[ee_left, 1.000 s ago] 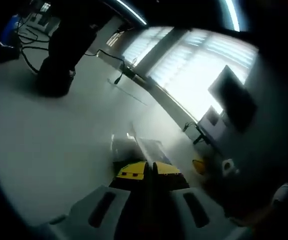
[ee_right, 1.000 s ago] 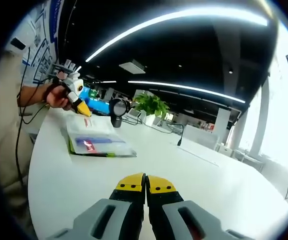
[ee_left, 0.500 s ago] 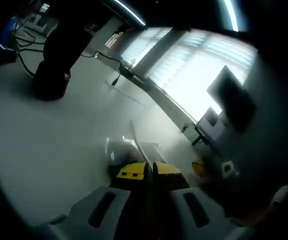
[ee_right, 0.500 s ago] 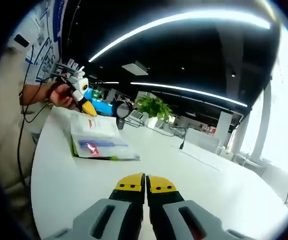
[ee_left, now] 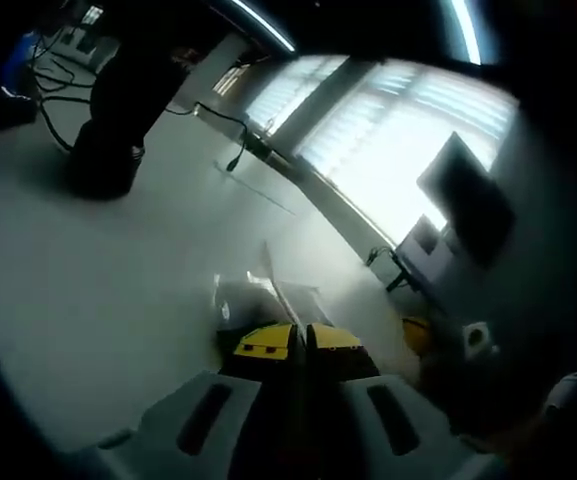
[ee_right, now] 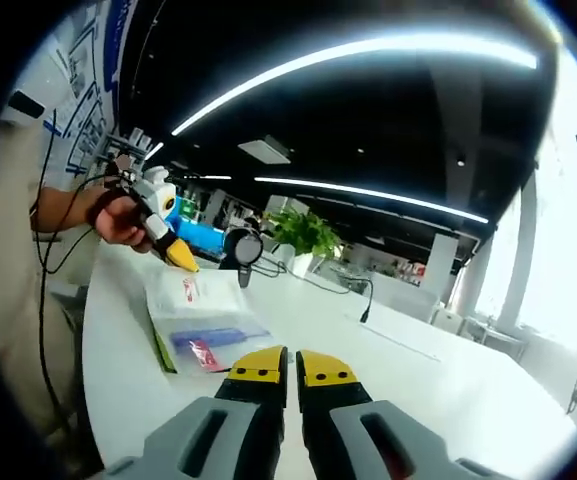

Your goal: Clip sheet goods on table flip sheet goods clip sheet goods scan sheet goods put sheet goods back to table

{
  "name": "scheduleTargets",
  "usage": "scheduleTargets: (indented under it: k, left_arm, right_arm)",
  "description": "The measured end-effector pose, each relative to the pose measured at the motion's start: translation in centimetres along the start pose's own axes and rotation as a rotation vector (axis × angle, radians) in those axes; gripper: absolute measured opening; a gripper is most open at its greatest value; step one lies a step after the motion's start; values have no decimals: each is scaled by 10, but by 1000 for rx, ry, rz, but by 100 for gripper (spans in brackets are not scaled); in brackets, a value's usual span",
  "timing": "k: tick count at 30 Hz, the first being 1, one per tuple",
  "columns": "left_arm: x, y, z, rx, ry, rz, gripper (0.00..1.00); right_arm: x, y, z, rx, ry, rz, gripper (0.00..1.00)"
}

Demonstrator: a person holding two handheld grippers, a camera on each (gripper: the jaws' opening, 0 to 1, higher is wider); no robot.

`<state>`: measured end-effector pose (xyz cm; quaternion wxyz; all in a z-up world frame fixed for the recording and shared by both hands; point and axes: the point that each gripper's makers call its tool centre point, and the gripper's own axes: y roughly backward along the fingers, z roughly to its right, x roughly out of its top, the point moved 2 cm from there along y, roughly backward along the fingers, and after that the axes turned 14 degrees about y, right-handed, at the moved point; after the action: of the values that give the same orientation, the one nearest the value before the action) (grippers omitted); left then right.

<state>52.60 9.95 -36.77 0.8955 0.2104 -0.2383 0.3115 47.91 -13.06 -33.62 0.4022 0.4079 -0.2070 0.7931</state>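
On a white worktop, a clear packet lies flat, one edge pinched by the left claw, apparently ready for flipping. The right claw, jaws together and empty, waits just beside the packet's near edge.

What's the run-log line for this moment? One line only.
left gripper: shut on sheet goods far edge | right gripper: shut, at near edge, grip unclear | sheet goods: over white table
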Motion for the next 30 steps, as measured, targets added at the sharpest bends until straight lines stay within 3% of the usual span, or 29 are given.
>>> scheduleTargets:
  k: [11, 23, 30]
  left_arm:
    - [-1, 1, 2, -4, 21, 10, 0]
    - [-1, 2, 3, -12, 14, 15, 0]
    - [-1, 2, 5, -13, 10, 14, 0]
  right_arm:
    - [18, -16, -27, 51, -26, 15, 4]
    - [39, -20, -40, 69, -24, 34, 5]
    - [47, -24, -52, 100, -25, -5, 5]
